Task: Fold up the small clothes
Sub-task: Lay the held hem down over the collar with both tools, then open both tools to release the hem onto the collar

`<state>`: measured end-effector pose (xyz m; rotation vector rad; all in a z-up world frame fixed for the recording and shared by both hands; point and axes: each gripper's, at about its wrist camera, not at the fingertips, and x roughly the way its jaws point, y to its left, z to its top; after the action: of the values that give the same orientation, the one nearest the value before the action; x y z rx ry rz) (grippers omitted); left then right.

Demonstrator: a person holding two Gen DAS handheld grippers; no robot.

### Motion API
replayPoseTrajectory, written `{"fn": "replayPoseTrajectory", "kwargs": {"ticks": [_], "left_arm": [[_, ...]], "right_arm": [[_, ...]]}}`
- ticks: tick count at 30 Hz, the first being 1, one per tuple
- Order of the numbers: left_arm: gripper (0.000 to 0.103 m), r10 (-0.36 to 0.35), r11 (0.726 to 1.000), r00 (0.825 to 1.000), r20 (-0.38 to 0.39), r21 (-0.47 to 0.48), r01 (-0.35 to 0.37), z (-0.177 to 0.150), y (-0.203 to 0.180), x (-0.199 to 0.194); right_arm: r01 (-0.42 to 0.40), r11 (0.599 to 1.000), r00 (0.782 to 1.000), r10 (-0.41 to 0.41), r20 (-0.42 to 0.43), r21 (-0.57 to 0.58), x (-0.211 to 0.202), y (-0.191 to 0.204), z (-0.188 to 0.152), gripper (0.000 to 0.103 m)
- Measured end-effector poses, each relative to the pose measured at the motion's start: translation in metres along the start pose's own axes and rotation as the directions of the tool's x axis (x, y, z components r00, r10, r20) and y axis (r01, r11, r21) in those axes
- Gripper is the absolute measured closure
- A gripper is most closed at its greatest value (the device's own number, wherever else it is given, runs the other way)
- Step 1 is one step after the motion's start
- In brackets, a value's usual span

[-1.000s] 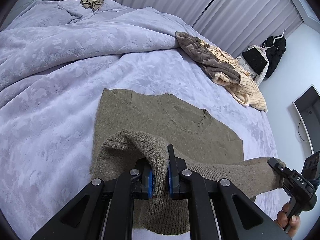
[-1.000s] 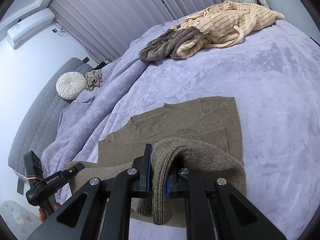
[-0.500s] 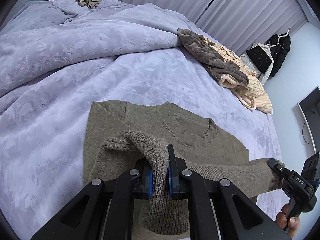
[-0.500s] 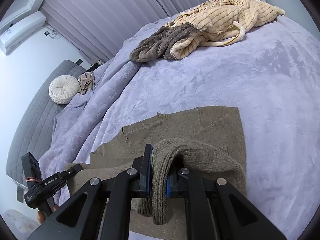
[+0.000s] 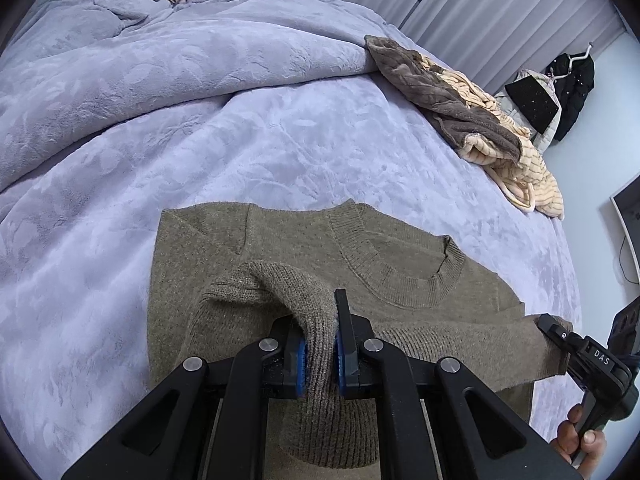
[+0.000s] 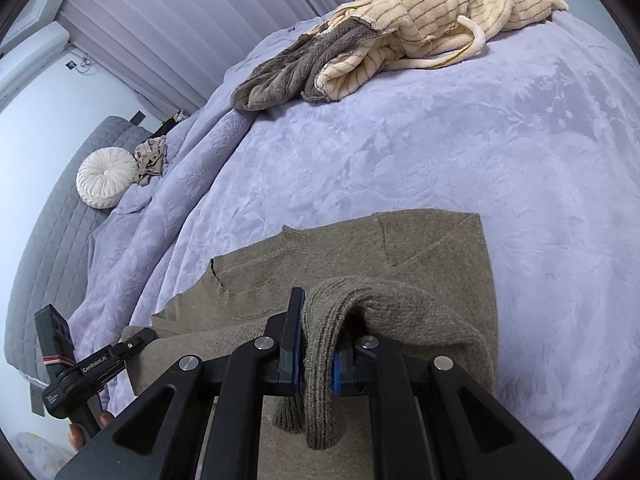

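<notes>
A bedroom with pale pleated curtains; the bed [image 5: 280,152] is covered in a lavender plush blanket, and our olive sweater [image 5: 400,264] lies flat on it near the front edge, neckline toward the far side. Well apart from it, toward the curtains, sits a heap of cream striped and brown fleece clothes [image 6: 392,36], and a round white cushion [image 6: 106,178] rests by the grey headboard.

We hold the sweater's lower edge lifted off the bed at two places. Our left tool [image 5: 320,354] is closed on a bunched fold of the knit, which drapes over and between its blue pads. Our right tool [image 6: 316,358] is likewise clamped on the ribbed hem on the other side, with a loop of fabric hanging below it. Each tool also shows at the edge of the other's view.

We judge the step in hand to be carrying the hem up toward the neckline to halve the sweater. To do it well, we should move both tools together at the same height and pace, keeping the edge between them lightly taut so the fold line runs straight across. We should lay the hem down just short of the collar, square with the shoulders, and let go only when the knit rests flat, since this soft weave will sag and skew if one side leads.
</notes>
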<state>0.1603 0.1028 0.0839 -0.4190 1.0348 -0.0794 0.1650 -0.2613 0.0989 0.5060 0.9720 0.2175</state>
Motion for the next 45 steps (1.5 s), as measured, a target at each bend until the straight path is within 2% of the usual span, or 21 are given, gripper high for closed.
{"fn": "replayPoseTrajectory", "kwargs": {"ticks": [11,20,22,23,24,25,26,27,28,29,30,34,36,38,39,40,42,43,45], "left_arm": [[0.091,0.036,0.999,0.998,-0.041,0.019,-0.035,0.001,0.002,0.033],[0.090,0.045,0.998,0.997,-0.063,0.035,-0.042,0.001,0.003,0.044],[0.089,0.039,0.999,0.995,-0.089,0.024,-0.037,0.001,0.005,0.049],[0.076,0.033,0.999,0.994,-0.104,0.013,-0.032,0.001,0.007,0.051],[0.067,-0.003,1.000,0.992,-0.124,-0.007,0.002,0.002,0.010,0.054],[0.048,-0.044,0.999,0.990,-0.133,-0.025,0.041,0.002,0.012,0.055],[0.037,-0.086,0.996,0.987,-0.133,-0.047,0.081,0.001,0.014,0.053],[0.034,-0.090,0.995,0.988,-0.128,-0.054,0.083,0.001,0.014,0.050],[0.030,-0.080,0.996,0.989,-0.124,-0.053,0.074,0.000,0.013,0.047],[0.030,-0.076,0.996,0.989,-0.125,-0.047,0.071,-0.002,0.012,0.044],[0.030,-0.081,0.996,0.988,-0.131,-0.041,0.076,-0.005,0.012,0.042],[0.030,-0.132,0.990,0.979,-0.152,-0.068,0.123,-0.020,0.019,0.029],[0.029,-0.166,0.982,0.976,-0.139,-0.115,0.151,-0.030,0.027,0.021],[0.030,-0.207,0.971,0.966,-0.152,-0.152,0.184,-0.038,0.030,0.022],[0.030,-0.216,0.970,0.962,-0.168,-0.148,0.192,-0.040,0.028,0.025],[0.031,-0.212,0.973,0.961,-0.180,-0.133,0.189,-0.041,0.023,0.028],[0.059,-0.168,0.985,0.968,-0.189,-0.083,0.154,-0.040,0.010,0.033],[0.077,-0.164,0.986,0.966,-0.201,-0.073,0.152,-0.037,0.007,0.036],[0.079,-0.177,0.983,0.963,-0.205,-0.092,0.162,-0.028,0.004,0.040]], "right_arm": [[0.036,0.999,0.998,-0.035,-0.042,0.021,0.030,-0.018,0.003,0.091],[0.048,0.999,0.997,-0.047,-0.059,0.016,0.040,-0.025,0.003,0.091],[0.052,0.999,0.996,-0.051,-0.067,0.015,0.043,-0.025,0.004,0.087],[0.050,0.999,0.996,-0.049,-0.075,0.017,0.044,-0.026,0.005,0.087],[0.048,0.999,0.996,-0.046,-0.081,0.024,0.045,-0.027,0.005,0.087],[0.044,0.999,0.995,-0.042,-0.087,0.031,0.046,-0.028,0.005,0.085],[0.033,0.999,0.996,-0.029,-0.090,0.038,0.046,-0.029,0.006,0.083],[0.025,0.999,0.996,-0.021,-0.091,0.042,0.044,-0.030,0.005,0.074],[0.024,0.999,0.996,-0.020,-0.090,0.044,0.043,-0.030,0.005,0.059],[0.022,0.999,0.996,-0.018,-0.087,0.043,0.040,-0.030,0.003,0.052],[0.019,0.999,0.997,-0.016,-0.080,0.040,0.037,-0.030,0.002,0.044],[0.017,1.000,0.997,-0.016,-0.081,0.012,0.030,-0.025,-0.009,0.044],[0.018,1.000,0.995,-0.018,-0.093,-0.001,0.032,-0.024,-0.014,0.044],[0.018,1.000,0.995,-0.019,-0.099,-0.013,0.034,-0.023,-0.018,0.053],[0.016,1.000,0.995,-0.018,-0.100,-0.020,0.035,-0.022,-0.020,0.069],[0.010,1.000,0.994,-0.012,-0.110,-0.024,0.037,-0.021,-0.021,0.079],[0.004,1.000,0.993,-0.007,-0.118,-0.026,0.039,-0.019,-0.022,0.085],[0.003,0.999,0.994,-0.007,-0.113,-0.035,0.039,-0.017,-0.022,0.087],[-0.001,0.999,0.995,-0.004,-0.099,-0.045,0.036,-0.013,-0.021,0.088]]}}
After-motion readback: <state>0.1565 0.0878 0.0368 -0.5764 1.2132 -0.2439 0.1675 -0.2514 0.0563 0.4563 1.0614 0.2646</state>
